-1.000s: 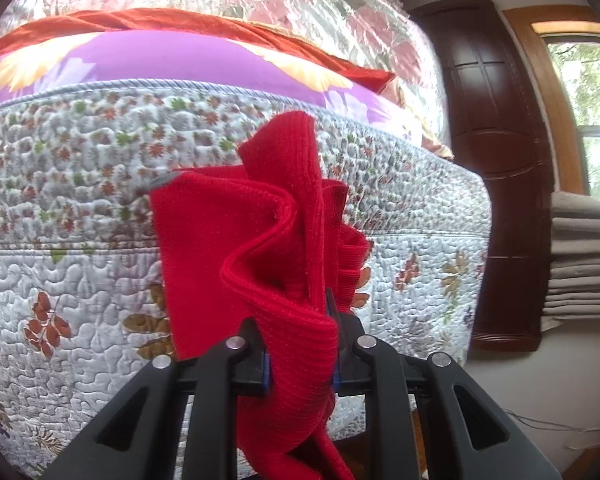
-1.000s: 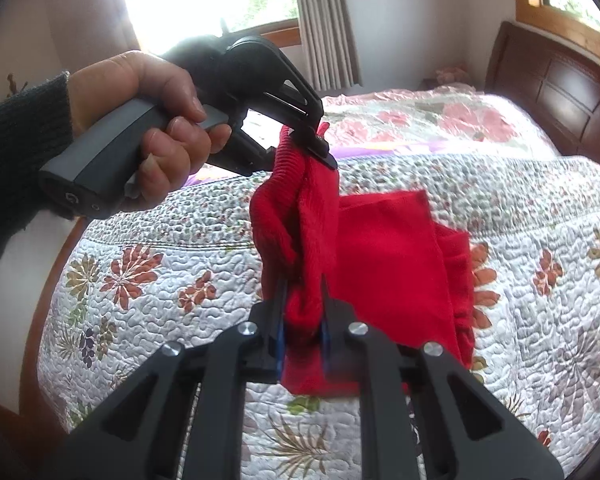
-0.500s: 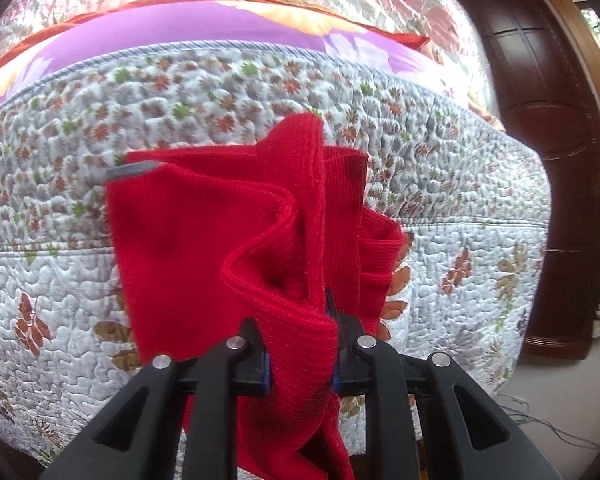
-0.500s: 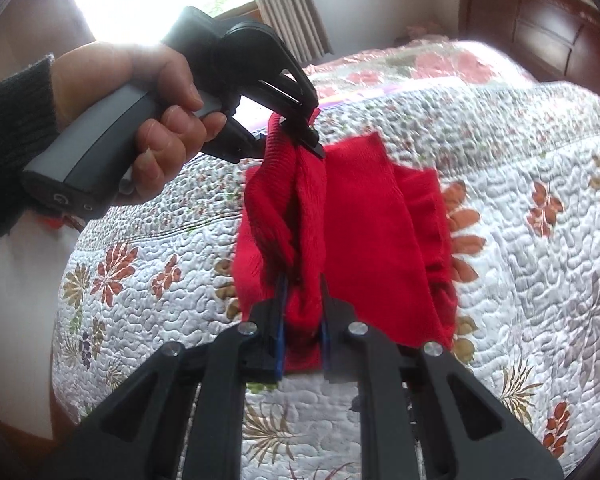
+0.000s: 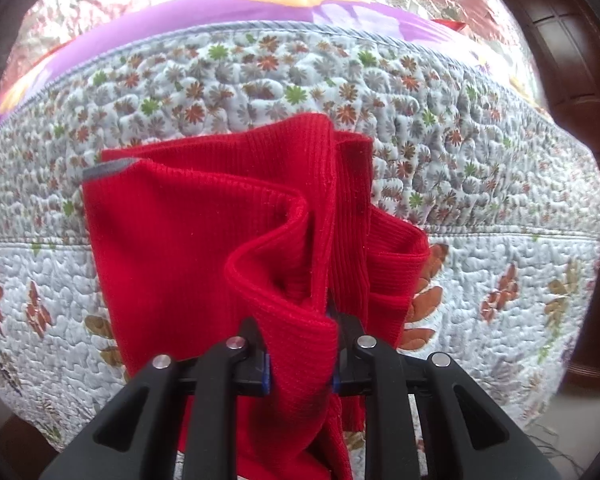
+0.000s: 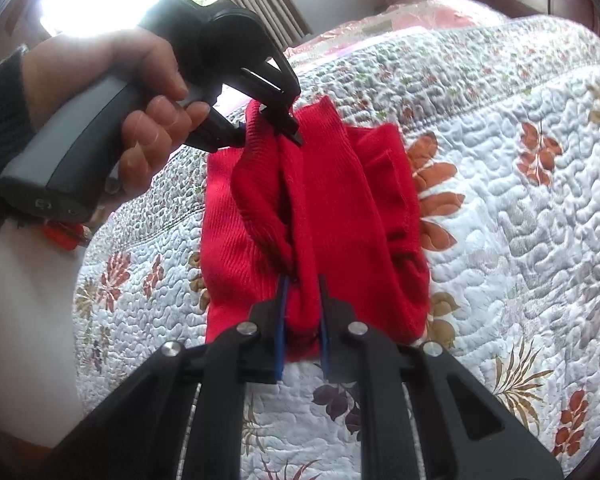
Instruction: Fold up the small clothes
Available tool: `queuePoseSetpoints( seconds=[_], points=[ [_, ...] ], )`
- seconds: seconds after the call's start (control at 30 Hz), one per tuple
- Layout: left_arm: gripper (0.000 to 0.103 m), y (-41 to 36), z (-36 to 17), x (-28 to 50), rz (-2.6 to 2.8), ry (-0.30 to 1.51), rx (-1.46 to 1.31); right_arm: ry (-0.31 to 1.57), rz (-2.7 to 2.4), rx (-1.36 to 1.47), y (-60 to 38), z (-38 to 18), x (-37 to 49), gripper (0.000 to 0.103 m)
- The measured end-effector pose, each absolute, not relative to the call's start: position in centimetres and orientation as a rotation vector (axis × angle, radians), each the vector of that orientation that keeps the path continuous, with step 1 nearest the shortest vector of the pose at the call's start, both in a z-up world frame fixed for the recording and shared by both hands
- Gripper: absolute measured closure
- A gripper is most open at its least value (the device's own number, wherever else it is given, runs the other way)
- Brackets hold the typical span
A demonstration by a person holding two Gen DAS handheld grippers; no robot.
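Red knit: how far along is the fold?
Done: the red knit is already doubled into layers. In hand: left gripper and right gripper each pinch a bunched edge, holding it over the quilt. Left: lay it flat, finish the fold, release. No other clothes are in view.

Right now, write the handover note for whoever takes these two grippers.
Left gripper: shut on a bunched edge of the red knit garment.
Right gripper: shut on another edge of it.
The garment hangs between the two, partly draped over the quilted bed.
Done: picked up by both grippers.
Left: lay it flat on the quilt, smooth the bunches, finish the fold; no neat fold shows yet.
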State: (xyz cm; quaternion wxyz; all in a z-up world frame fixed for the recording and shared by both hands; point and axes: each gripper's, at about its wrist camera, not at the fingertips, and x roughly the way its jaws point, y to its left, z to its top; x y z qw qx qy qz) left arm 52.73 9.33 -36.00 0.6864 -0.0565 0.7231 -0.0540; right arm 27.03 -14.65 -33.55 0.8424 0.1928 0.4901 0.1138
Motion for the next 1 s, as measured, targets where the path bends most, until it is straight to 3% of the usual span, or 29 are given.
queuePoseSetpoints(
  seconds=[0.73, 0.83, 0.97, 1.0],
  points=[
    [0.082, 4.7, -38.3, 52.5, -0.007, 1.588, -0.018, 1.104, 0.263, 0.535, -19.2, -36.9, 27.1, 0.092],
    [0.077, 4.8, -38.6, 52.9, -0.006, 1.584, -0.045, 1.132, 0.281, 0.589, -20.2, -38.4, 27.4, 0.092],
    [0.054, 4.4, -39.1, 53.1, -0.041, 1.558, -0.077, 1.169, 0.323, 0.662, -21.1, -40.3, 27.8, 0.091],
    [0.053, 4.1, -39.0, 53.5, -0.026, 1.555, -0.102, 1.176, 0.326, 0.680, -21.4, -40.7, 27.8, 0.088]
  ],
)
